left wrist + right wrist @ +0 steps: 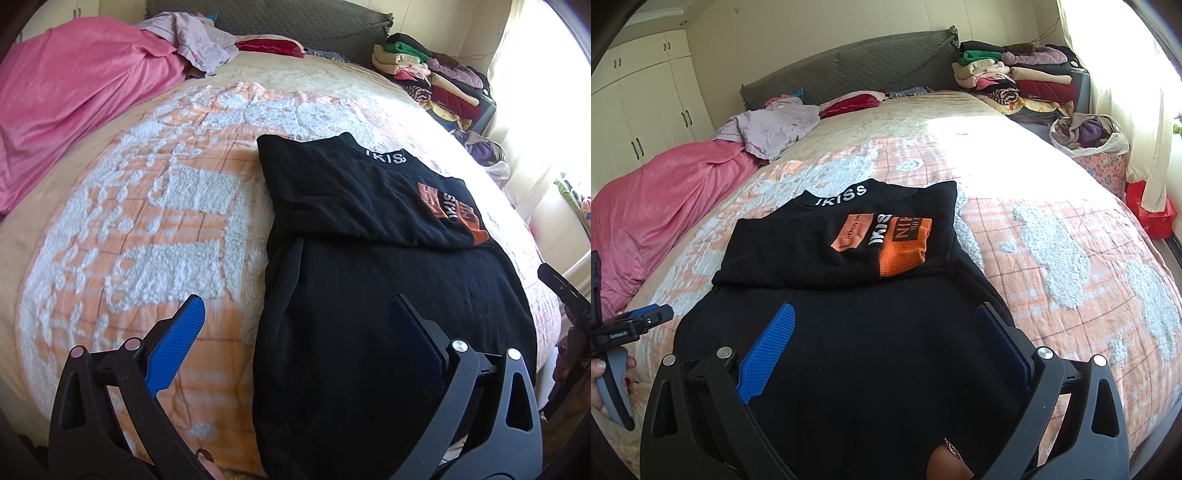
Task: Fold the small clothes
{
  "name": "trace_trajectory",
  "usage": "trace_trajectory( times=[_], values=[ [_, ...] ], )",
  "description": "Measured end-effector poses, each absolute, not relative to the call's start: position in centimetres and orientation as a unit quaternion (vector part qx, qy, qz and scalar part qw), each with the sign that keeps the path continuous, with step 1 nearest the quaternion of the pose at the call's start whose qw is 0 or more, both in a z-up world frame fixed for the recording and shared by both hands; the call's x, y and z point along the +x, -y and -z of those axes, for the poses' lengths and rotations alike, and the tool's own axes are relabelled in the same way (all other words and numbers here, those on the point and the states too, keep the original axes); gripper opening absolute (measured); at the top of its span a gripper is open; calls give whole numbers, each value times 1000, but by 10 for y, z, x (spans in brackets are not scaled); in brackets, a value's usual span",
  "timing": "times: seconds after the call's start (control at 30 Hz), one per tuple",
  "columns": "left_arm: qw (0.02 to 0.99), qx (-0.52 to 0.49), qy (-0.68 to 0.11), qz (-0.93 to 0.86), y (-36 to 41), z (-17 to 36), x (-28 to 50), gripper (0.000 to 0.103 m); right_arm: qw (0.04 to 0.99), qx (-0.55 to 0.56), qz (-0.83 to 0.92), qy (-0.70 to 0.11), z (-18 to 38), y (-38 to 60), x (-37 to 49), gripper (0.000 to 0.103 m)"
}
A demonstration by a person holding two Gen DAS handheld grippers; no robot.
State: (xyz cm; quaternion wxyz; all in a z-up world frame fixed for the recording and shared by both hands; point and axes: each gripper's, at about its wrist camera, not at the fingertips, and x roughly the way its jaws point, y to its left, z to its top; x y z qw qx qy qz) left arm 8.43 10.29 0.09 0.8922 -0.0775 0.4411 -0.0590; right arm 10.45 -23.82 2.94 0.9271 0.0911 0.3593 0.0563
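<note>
A black sweatshirt [388,288] with white "IKISS" lettering and orange patches lies flat on the bed, sleeves folded in across the chest; it also shows in the right wrist view [849,325]. My left gripper [299,310] is open and empty, hovering over the garment's lower left edge, one finger above the blanket, one above the cloth. My right gripper [886,321] is open and empty above the garment's lower part. The left gripper also shows at the left edge of the right wrist view [646,317], and the right gripper at the right edge of the left wrist view [561,291].
An orange-and-white blanket [1052,240] covers the bed. A pink quilt [665,206] and a lilac garment [772,125] lie at the far left. A stack of folded clothes [1015,77] and a bag of clothes [1089,136] stand at the far right. A wardrobe [646,103] stands at left.
</note>
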Motion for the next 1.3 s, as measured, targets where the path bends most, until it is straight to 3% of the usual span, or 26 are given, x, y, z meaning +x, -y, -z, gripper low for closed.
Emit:
trace_trajectory(
  times=[1.3],
  values=[
    [849,-77,-521,32,-114,39,18,93,909,95,-57,-401,3,273,39,98]
  ],
)
